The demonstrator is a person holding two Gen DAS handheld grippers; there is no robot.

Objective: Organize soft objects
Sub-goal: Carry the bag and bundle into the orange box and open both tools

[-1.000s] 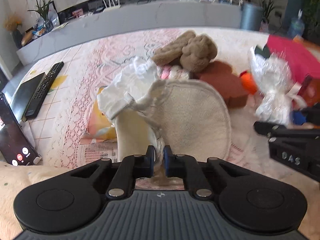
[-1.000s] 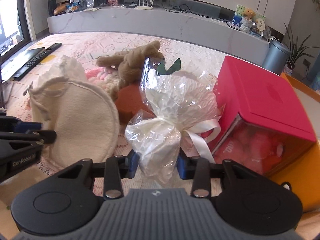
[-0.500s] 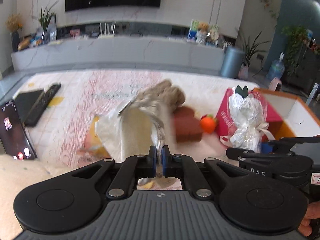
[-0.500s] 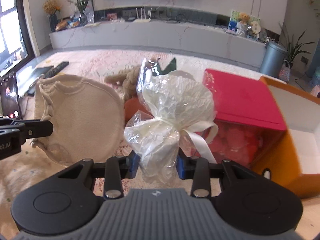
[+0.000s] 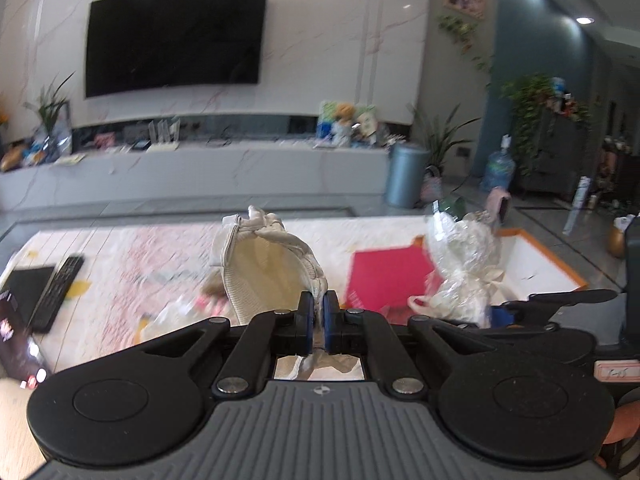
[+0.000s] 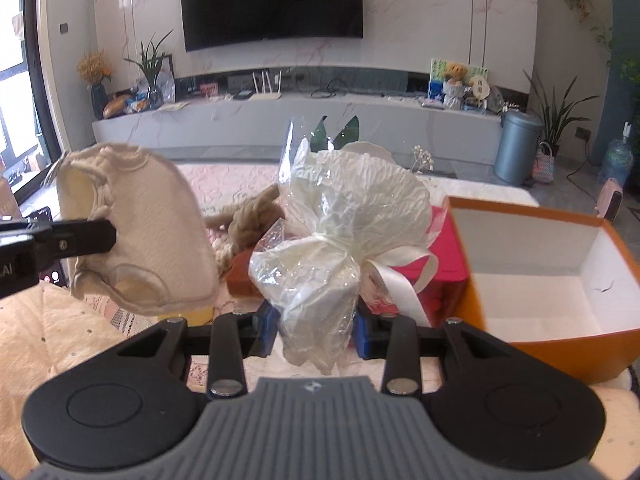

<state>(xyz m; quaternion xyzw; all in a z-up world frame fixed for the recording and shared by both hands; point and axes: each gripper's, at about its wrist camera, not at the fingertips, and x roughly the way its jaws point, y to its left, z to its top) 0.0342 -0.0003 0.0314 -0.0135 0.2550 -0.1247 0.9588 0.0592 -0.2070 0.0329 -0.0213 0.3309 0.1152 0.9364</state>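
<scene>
The cream cloth pouch hangs clamped by its edge in the left claw, whose blue pads are pressed together on the fabric with almost no gap, so the pouch stands up in front of the fingers, clear of the lace-covered table. In the right wrist view the same pouch appears out to the left of the right claw, pinched by the left claw's black fingers. The right claw is closed on the narrow stem of a bouquet wrapped in clear plastic, with one blue pad pressing each side; the wrapped head and its white ribbon rise just ahead of the fingers. Directly behind the bouquet lies a red box, and to the right of the claw, close by, sits an open orange box with a white inside. Beyond the bouquet to the left, a brown plush toy rests on the table near a reddish-brown soft piece. Far to the left of the left claw lie a black remote control and a phone with a lit screen. A wall-mounted television hangs over a long grey shelf at the back of the room.
</scene>
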